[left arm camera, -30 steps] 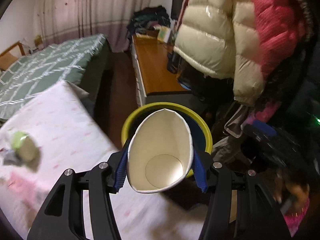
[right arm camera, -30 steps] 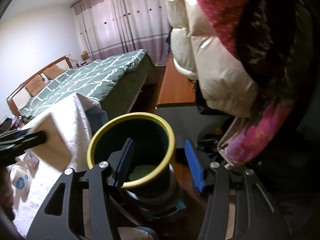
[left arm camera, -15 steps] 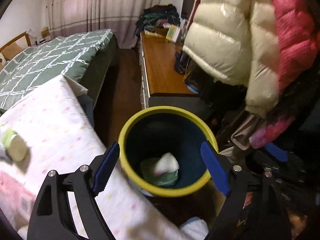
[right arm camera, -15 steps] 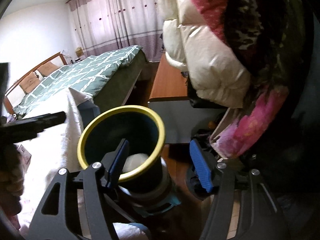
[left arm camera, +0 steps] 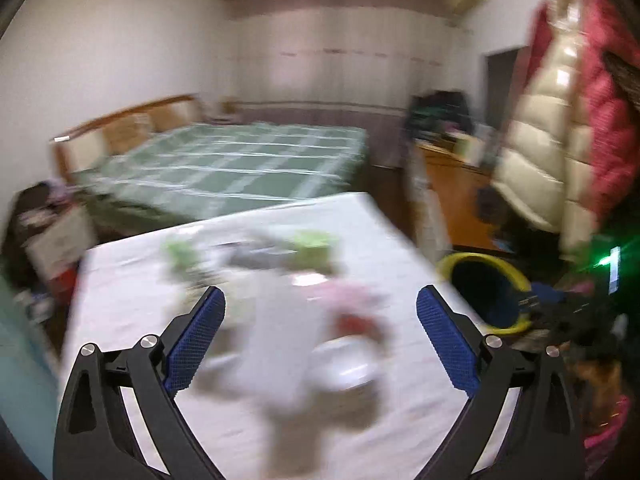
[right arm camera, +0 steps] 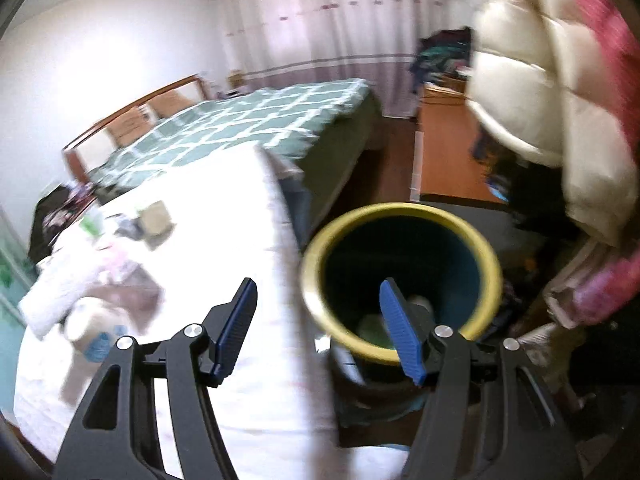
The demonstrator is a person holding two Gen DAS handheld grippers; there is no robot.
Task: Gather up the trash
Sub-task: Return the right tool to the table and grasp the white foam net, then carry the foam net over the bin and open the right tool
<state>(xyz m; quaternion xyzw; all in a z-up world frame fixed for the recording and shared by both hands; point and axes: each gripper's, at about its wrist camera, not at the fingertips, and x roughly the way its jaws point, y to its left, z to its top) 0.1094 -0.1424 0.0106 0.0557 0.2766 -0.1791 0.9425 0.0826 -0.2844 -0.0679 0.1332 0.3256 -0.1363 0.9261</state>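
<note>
My left gripper (left arm camera: 320,320) hangs over the white-covered table (left arm camera: 132,304), its jaws still opening with nothing held between them. Blurred trash lies under it: white and pink wrappers (left arm camera: 344,320) and green packets (left arm camera: 312,242). The yellow-rimmed trash bin (left arm camera: 480,292) stands off the table's right edge. In the right wrist view my right gripper (right arm camera: 316,308) is open and empty, straddling the table edge (right arm camera: 280,280) and the bin (right arm camera: 400,276). A paper cup and green scraps lie inside the bin. More trash (right arm camera: 104,292) sits at the table's left.
A bed with a green checked cover (right arm camera: 248,120) stands behind the table. A wooden desk (right arm camera: 444,160) is at the right, with puffy cream and pink jackets (right arm camera: 540,120) hanging above the bin. Cluttered dark items (left arm camera: 44,224) sit left of the table.
My left gripper let the paper cup drop into the bin, opened wide and swung left over the table. My right gripper shifted left, off the bin and toward the table edge.
</note>
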